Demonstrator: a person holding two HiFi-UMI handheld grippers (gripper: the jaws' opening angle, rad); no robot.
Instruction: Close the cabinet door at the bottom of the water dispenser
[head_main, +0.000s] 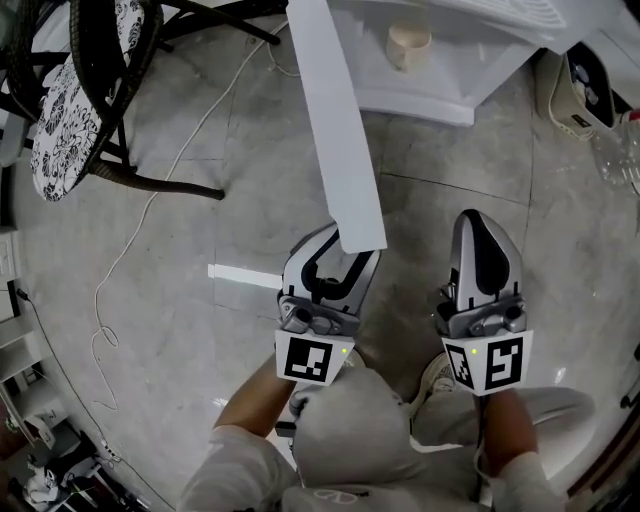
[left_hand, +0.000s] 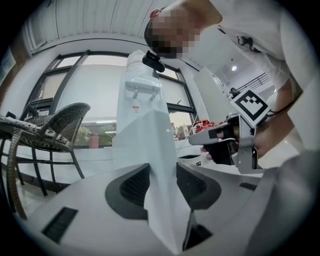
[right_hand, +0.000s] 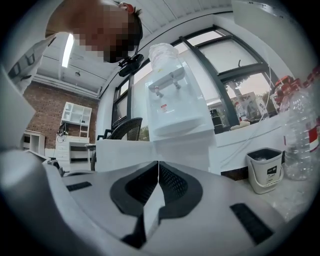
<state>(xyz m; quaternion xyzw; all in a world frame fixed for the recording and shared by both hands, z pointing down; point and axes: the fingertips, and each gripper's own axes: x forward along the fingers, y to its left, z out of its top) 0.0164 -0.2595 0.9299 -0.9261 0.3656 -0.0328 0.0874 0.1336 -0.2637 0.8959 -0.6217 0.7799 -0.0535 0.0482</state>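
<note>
Grey tiled floor (head_main: 440, 180); left gripper (head_main: 343, 245) pinches the cabinet door (head_main: 335, 120), right gripper (head_main: 482, 225) pressed together

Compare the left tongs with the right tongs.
The left tongs stand apart, clasping the edge of the cabinet door; the right tongs are shut together, empty. The left tongs touch the door; the right tongs sit beside it, apart. Both face the water dispenser.

1. The water dispenser (head_main: 440, 95) is cut off by the head view's top edge.
2. The cabinet door (head_main: 335, 120) has its near edge hidden inside the left tongs (head_main: 345, 252).
3. The wicker chair (head_main: 105, 60) and the clear bottles (head_main: 618, 165) run off the frame.
</note>
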